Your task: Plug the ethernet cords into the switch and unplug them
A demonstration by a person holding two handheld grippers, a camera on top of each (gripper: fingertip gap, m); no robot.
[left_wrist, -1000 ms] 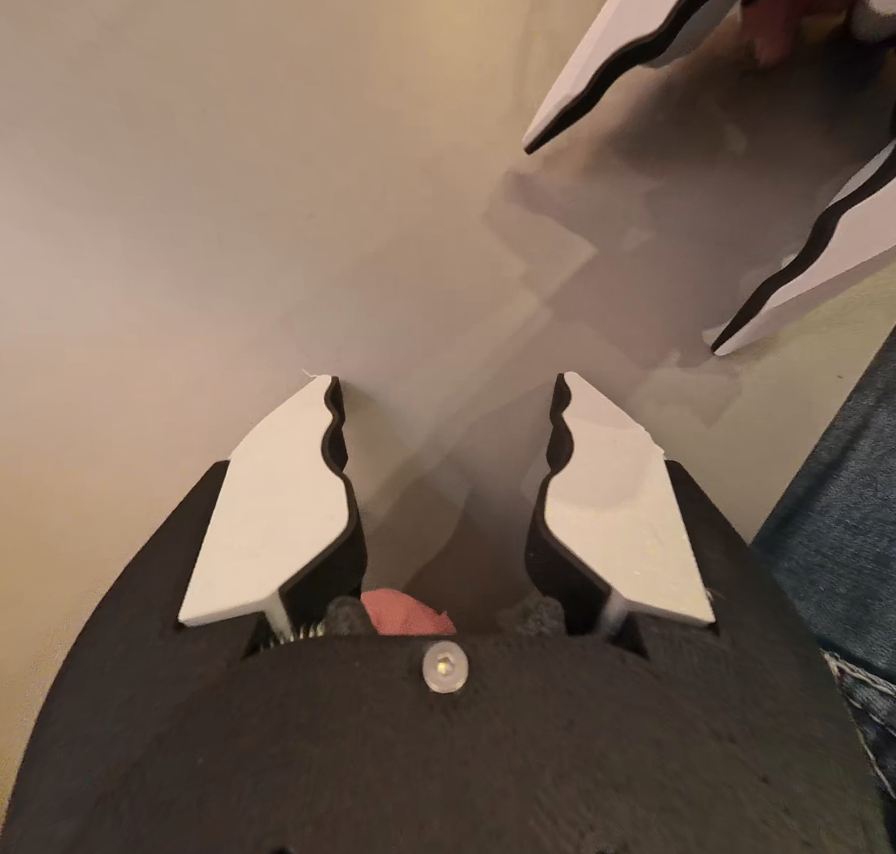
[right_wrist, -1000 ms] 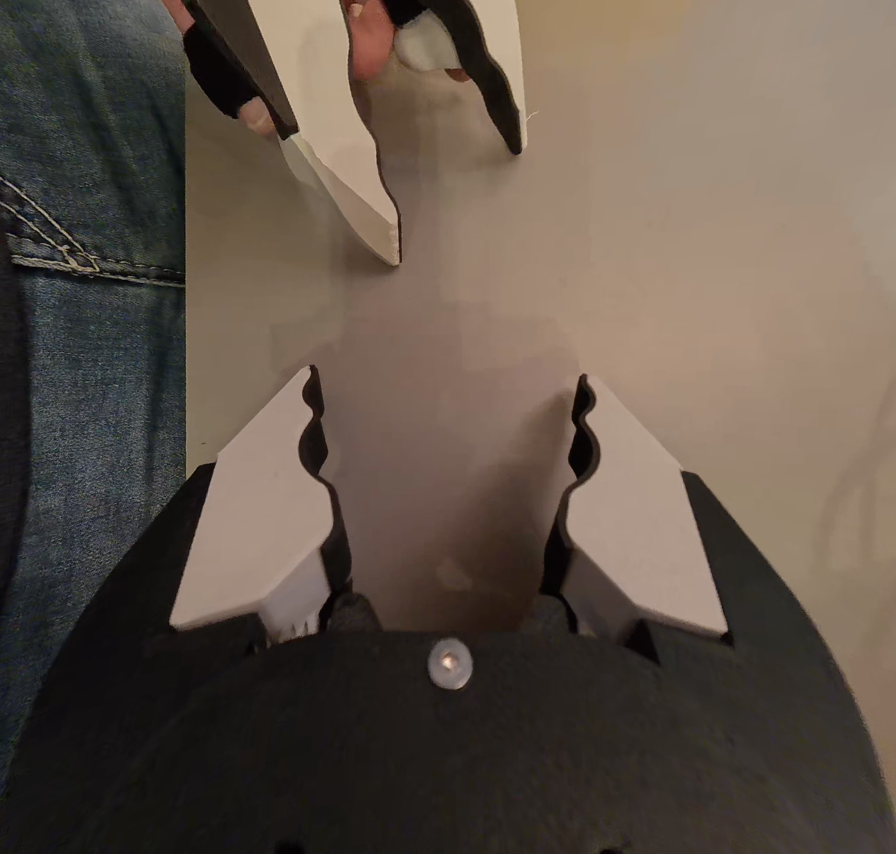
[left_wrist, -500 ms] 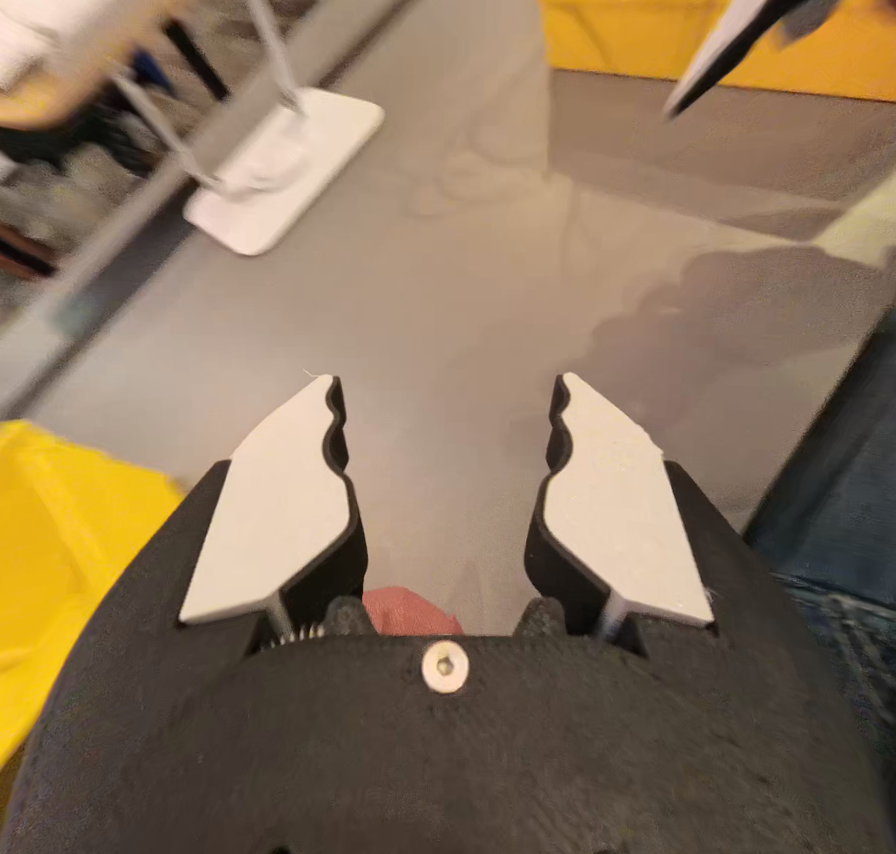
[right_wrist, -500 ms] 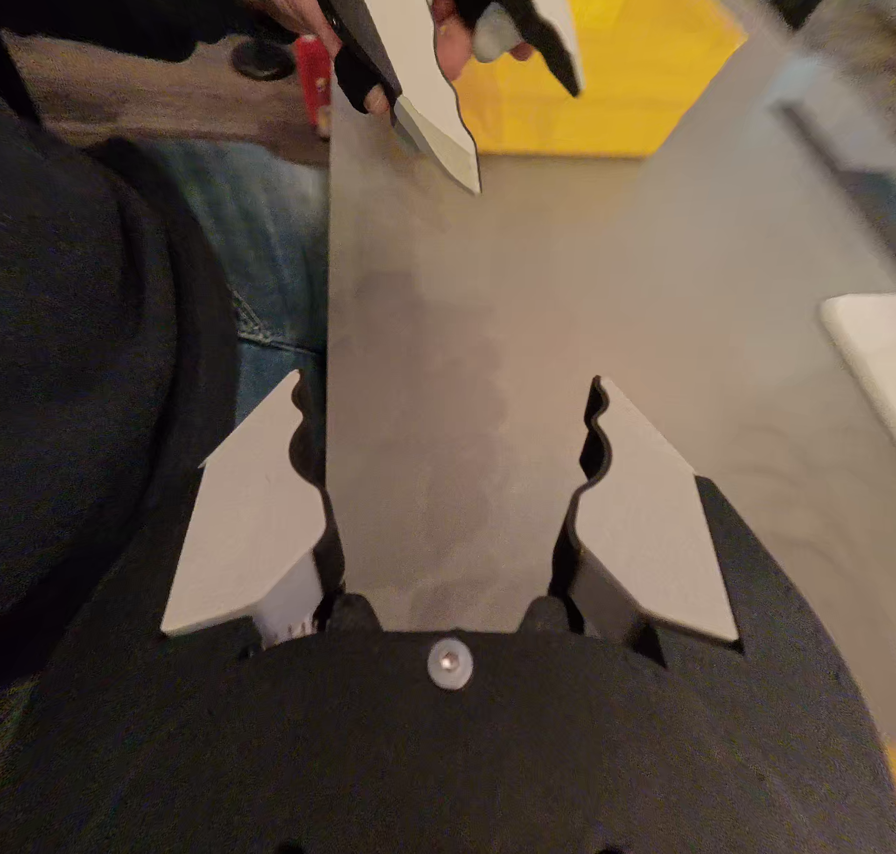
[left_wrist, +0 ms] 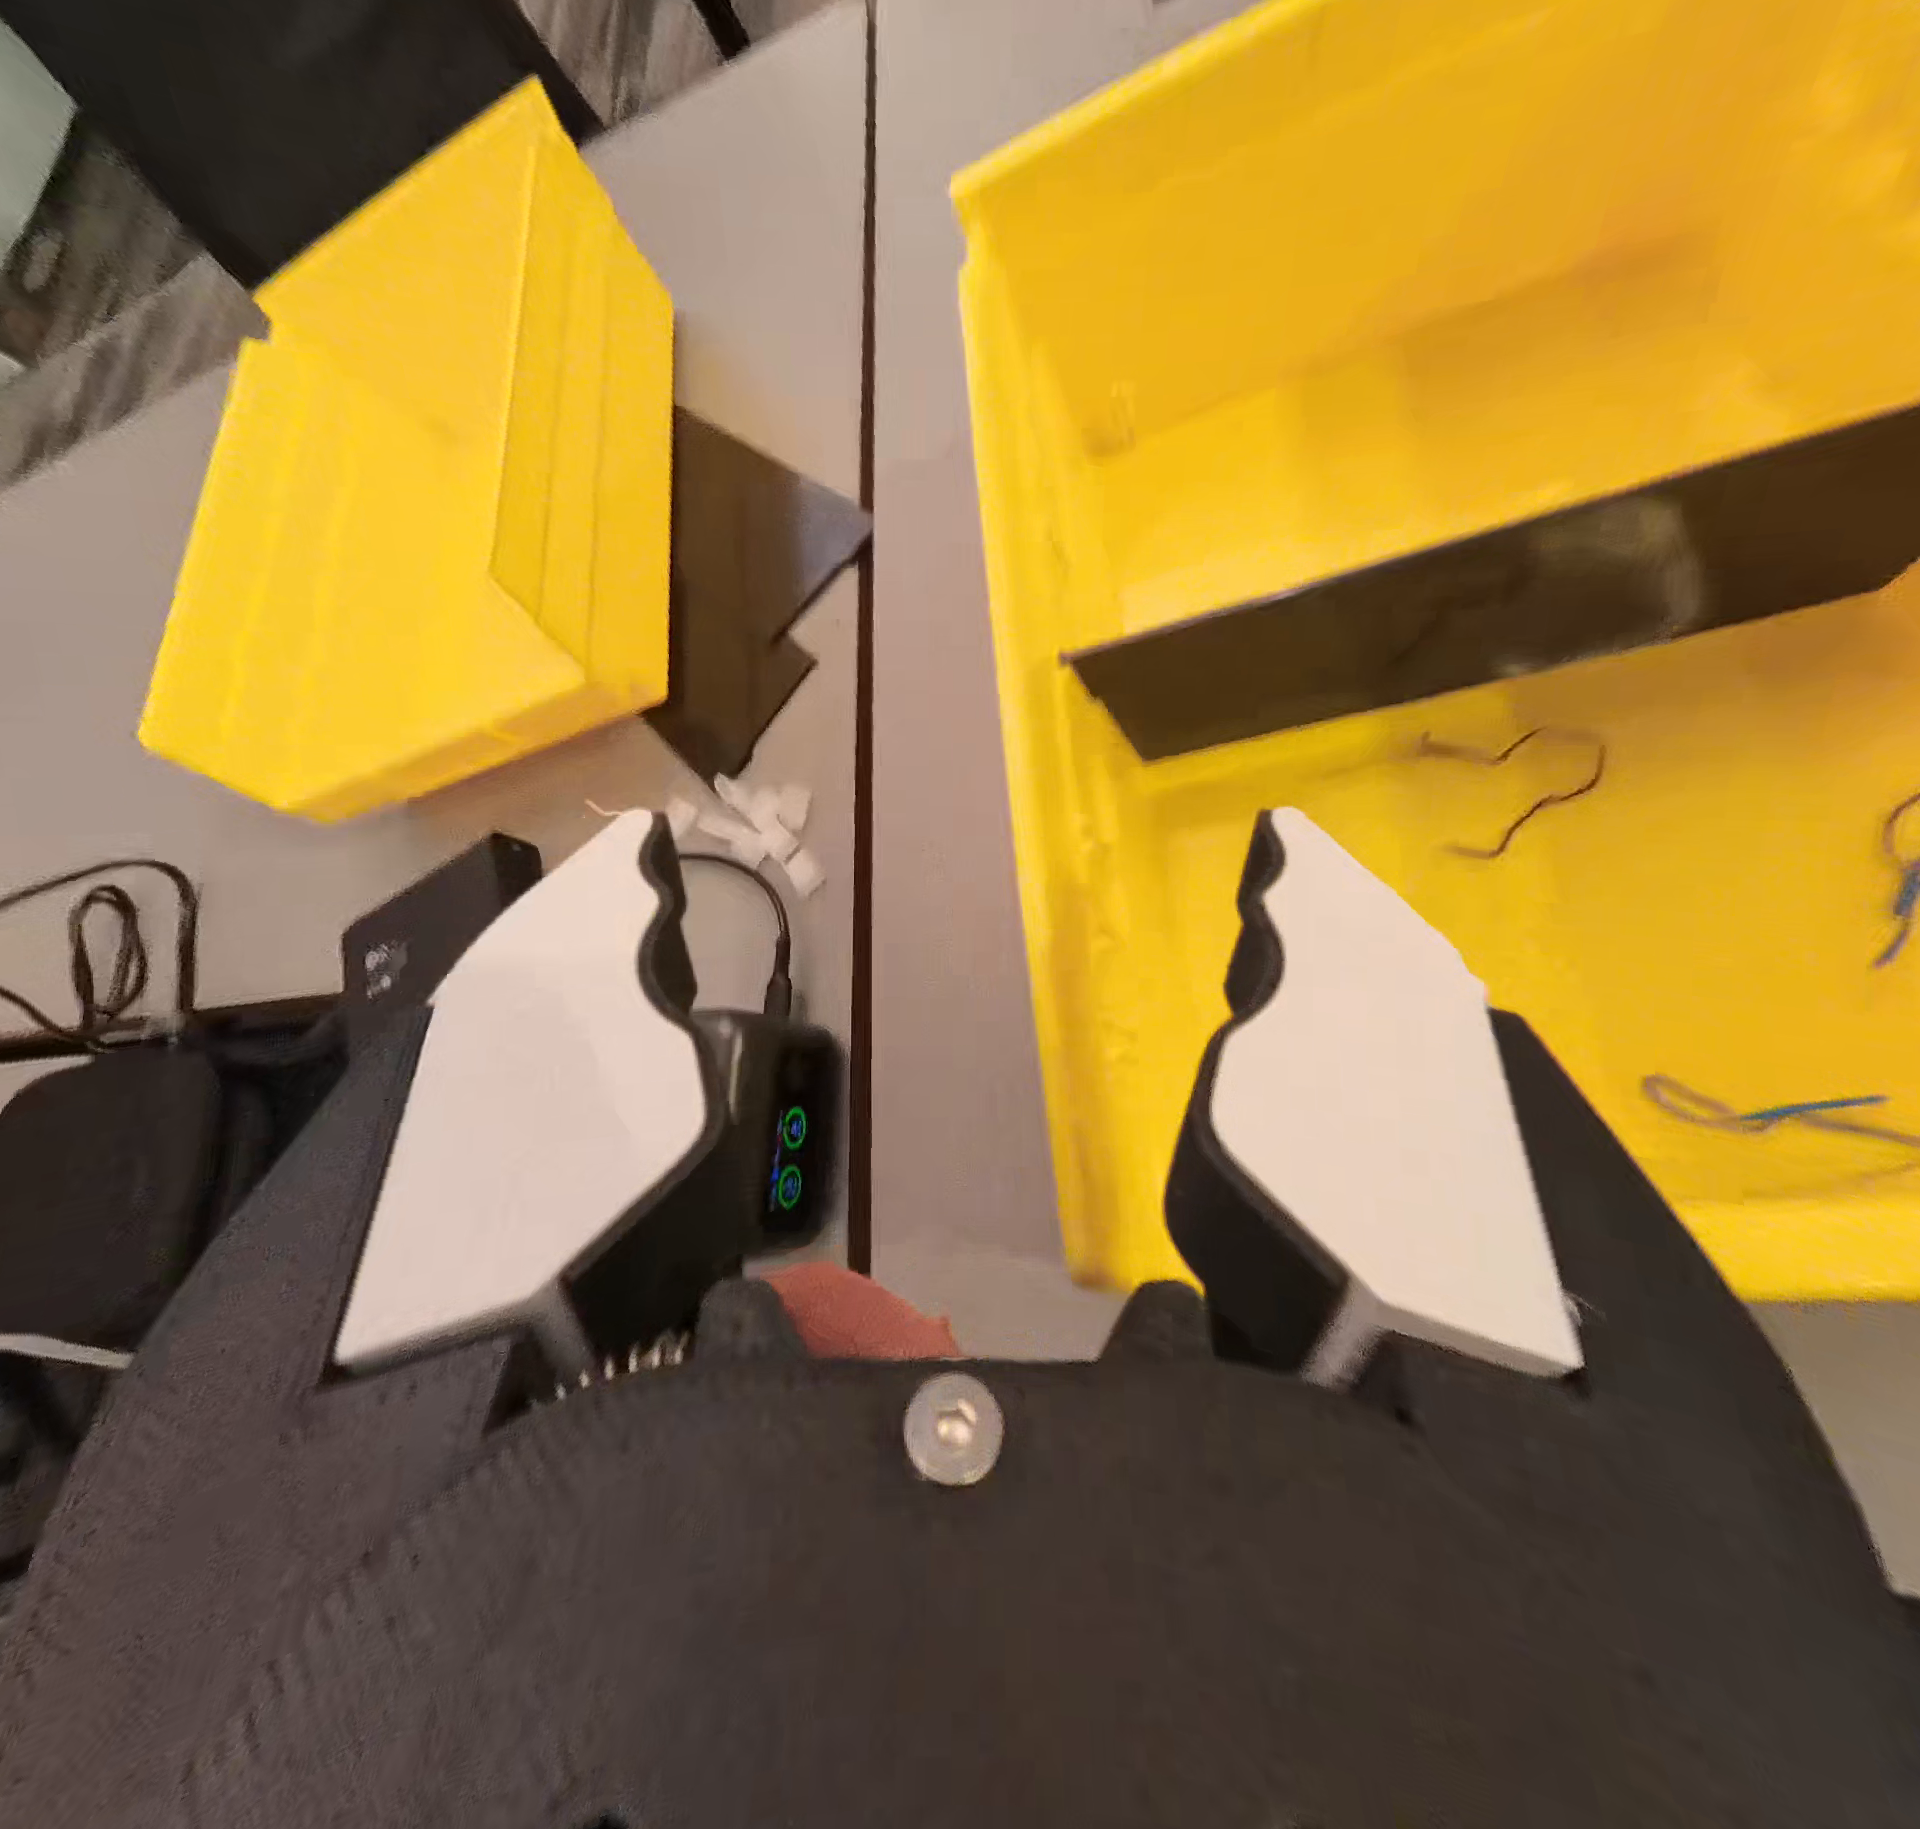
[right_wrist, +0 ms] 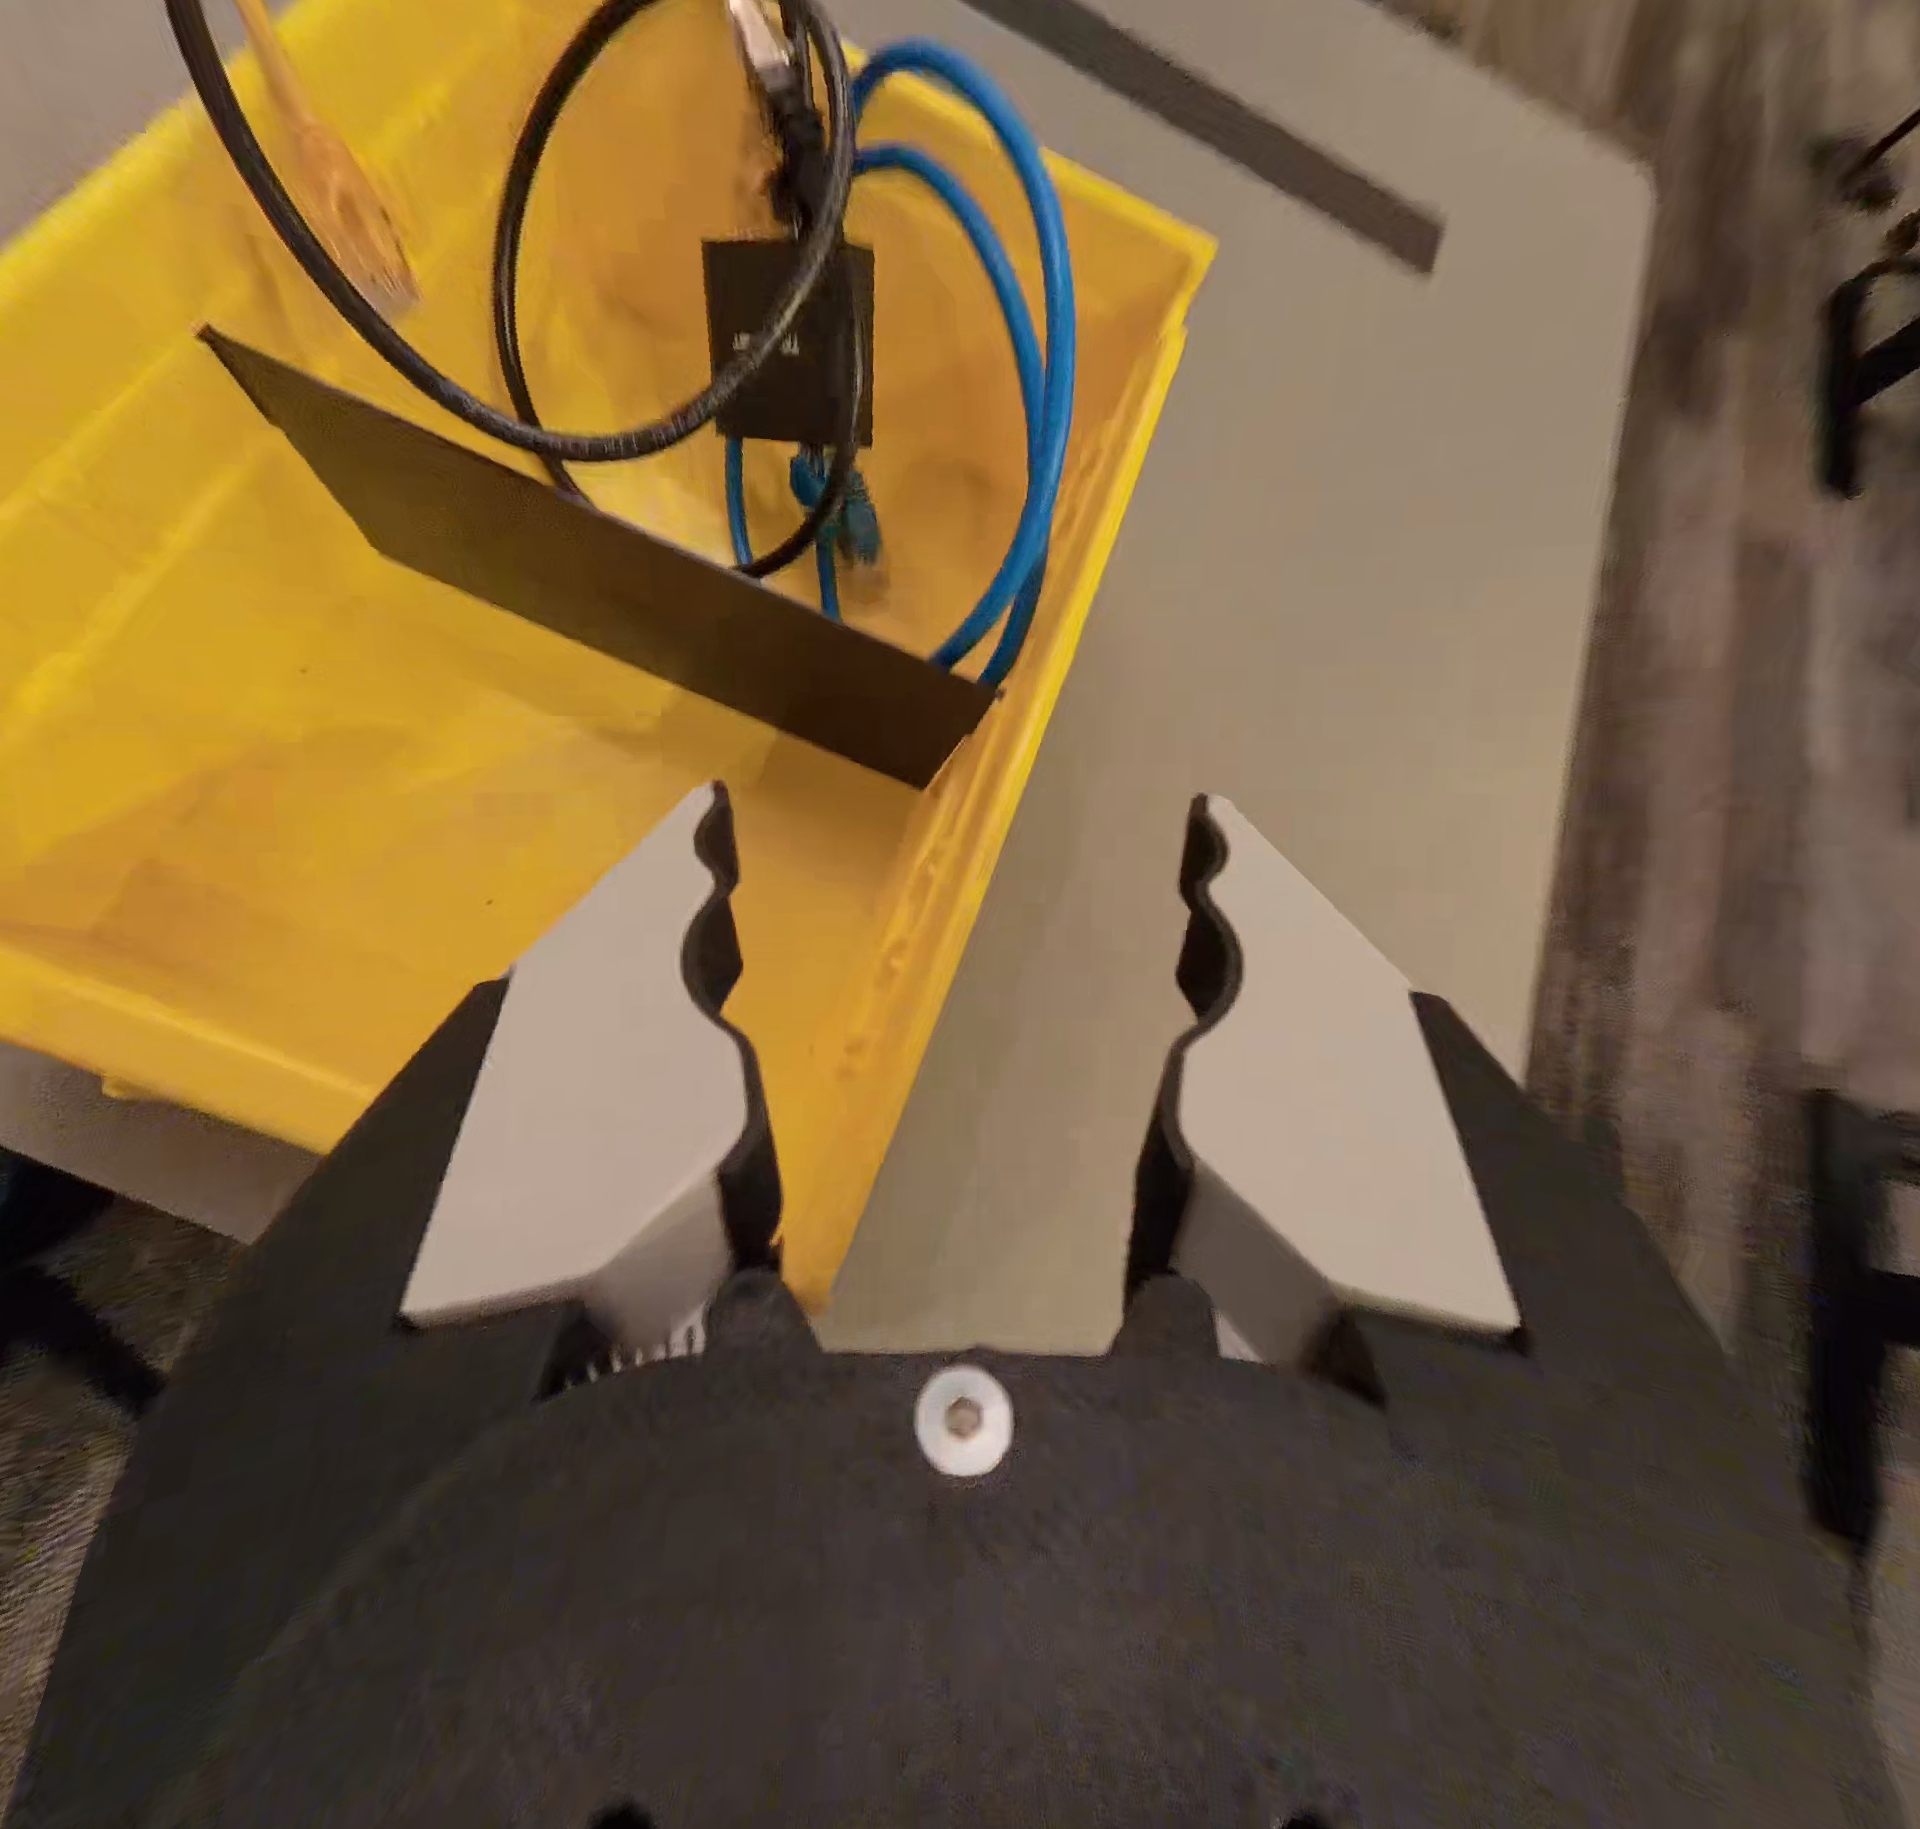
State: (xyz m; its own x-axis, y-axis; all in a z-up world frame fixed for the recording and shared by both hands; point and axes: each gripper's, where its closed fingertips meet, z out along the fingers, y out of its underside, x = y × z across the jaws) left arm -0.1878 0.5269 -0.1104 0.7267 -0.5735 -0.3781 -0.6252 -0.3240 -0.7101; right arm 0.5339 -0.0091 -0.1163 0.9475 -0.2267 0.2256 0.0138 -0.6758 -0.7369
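Held the left tool [left_wrist: 956, 823] wide, with nothing between its fingers, above the grey tabletop [left_wrist: 935, 429] beside the seam [left_wrist: 862, 532] where two tops met. Looked down past it on a large yellow bin [left_wrist: 1351, 325] to the right, crossed by a black divider [left_wrist: 1507, 616] and littered in its near compartment with thin wire scraps [left_wrist: 1517, 782]. Found a smaller yellow bin [left_wrist: 416, 532] left of the seam, some white bits [left_wrist: 758, 823] near it, and a small black device with a lit screen [left_wrist: 795, 1156] just behind the left finger.

Held the right tool [right_wrist: 958, 797] wide too, gripping nothing, over the near right corner of the yellow bin [right_wrist: 312, 792]. Saw the switch [right_wrist: 790, 345], a small black box, lying in the far compartment beyond the divider [right_wrist: 623, 574]. Noted a black cord [right_wrist: 312, 221] looped over and around it, a blue ethernet cord [right_wrist: 1039, 325] coiled along the bin wall with its plugs just beside the switch's near edge, and a yellow cord's plug [right_wrist: 343, 210] to the left, apart from the switch. Could not tell whether any cord sat in a port. Kept both tools well apart from the switch and cords.
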